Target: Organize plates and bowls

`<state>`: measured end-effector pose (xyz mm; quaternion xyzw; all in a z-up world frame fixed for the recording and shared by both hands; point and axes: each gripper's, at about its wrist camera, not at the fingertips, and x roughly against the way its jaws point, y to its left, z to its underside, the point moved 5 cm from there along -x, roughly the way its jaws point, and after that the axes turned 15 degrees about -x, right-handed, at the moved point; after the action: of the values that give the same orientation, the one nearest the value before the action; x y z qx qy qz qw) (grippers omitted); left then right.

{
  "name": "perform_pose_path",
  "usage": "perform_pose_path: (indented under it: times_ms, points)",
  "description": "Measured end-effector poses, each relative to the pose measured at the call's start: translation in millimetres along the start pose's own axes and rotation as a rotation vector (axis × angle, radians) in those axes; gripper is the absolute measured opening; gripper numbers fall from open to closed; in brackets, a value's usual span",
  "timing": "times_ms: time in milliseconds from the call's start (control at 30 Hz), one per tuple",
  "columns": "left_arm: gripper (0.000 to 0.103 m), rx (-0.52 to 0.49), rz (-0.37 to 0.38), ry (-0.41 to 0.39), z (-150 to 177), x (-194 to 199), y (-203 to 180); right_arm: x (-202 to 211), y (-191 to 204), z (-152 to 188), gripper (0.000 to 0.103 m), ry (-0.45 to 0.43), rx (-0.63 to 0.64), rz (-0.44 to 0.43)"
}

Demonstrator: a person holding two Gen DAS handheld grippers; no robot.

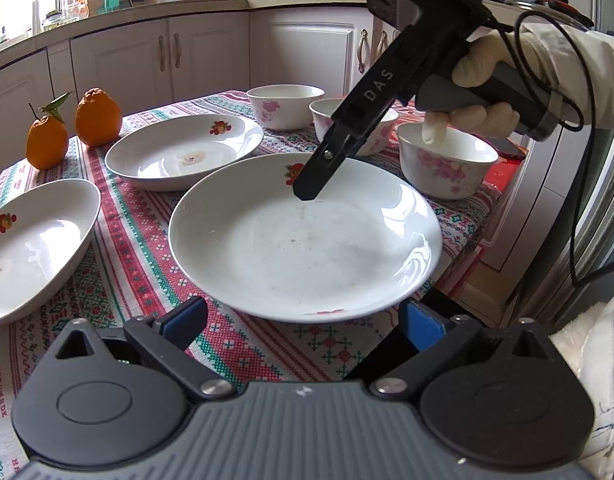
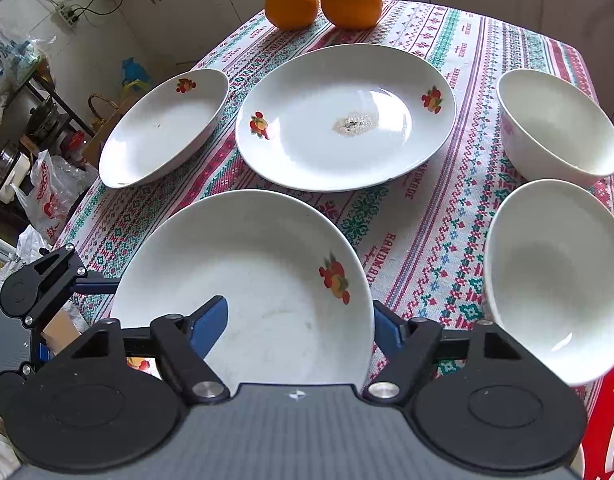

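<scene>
Three plates lie on the cloth-covered surface [image 1: 139, 248]. The nearest plate [image 1: 303, 240] sits between both claws. The left claw [image 1: 303, 320] stands wide apart, a pad at either side of the near rim and gripping nothing. The right claw [image 2: 299, 328] straddles the far rim, one pad over the plate, the other just outside, not clamped. A second plate [image 1: 179, 152] and third plate [image 1: 31, 248] lie close beside it. Three flowered bowls [image 1: 447, 164] crowd behind the right claw, under the gloved hand [image 1: 479, 68]. Two oranges [image 1: 98, 118] stand at the far corner. The right tool reads "DAS"; the cloth reads "HANDMADE" [image 2: 377, 256]
</scene>
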<state>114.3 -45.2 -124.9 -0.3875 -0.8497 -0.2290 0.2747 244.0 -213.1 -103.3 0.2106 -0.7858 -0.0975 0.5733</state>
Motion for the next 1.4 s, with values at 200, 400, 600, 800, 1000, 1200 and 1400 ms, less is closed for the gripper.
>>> perform_pose_path:
  times_ms: [200,400,600,800,1000,1200,1400]
  points:
    - [0.099,0.002,0.016,-0.003,-0.1,-3.1,1.2,-3.8,-3.4,-6.1,0.075,0.021,0.0,-0.017]
    - [0.099,0.004,0.039,-0.008,-1.1,-6.1,1.9,-5.4,-6.9,-7.2,0.071,0.035,-0.006,-0.031]
    - [0.099,0.011,0.059,-0.006,-1.9,-9.1,2.8,-7.7,-7.4,-8.3,0.071,0.043,-0.002,-0.045]
    - [0.099,0.014,0.071,-0.002,-2.5,-10.4,3.6,-7.7,-8.8,-10.0,0.071,0.045,-0.009,-0.066]
    - [0.099,0.014,0.08,0.003,-2.9,-9.9,5.0,-7.9,-9.8,-11.4,0.071,0.053,-0.017,-0.081]
    - [0.099,0.012,0.078,0.015,-1.8,-8.0,6.4,-7.1,-9.7,-11.8,0.071,0.055,-0.039,-0.112]
    - [0.099,0.013,0.078,0.025,-0.2,-4.8,7.0,-8.6,-5.3,-11.7,0.071,0.06,-0.043,-0.121]
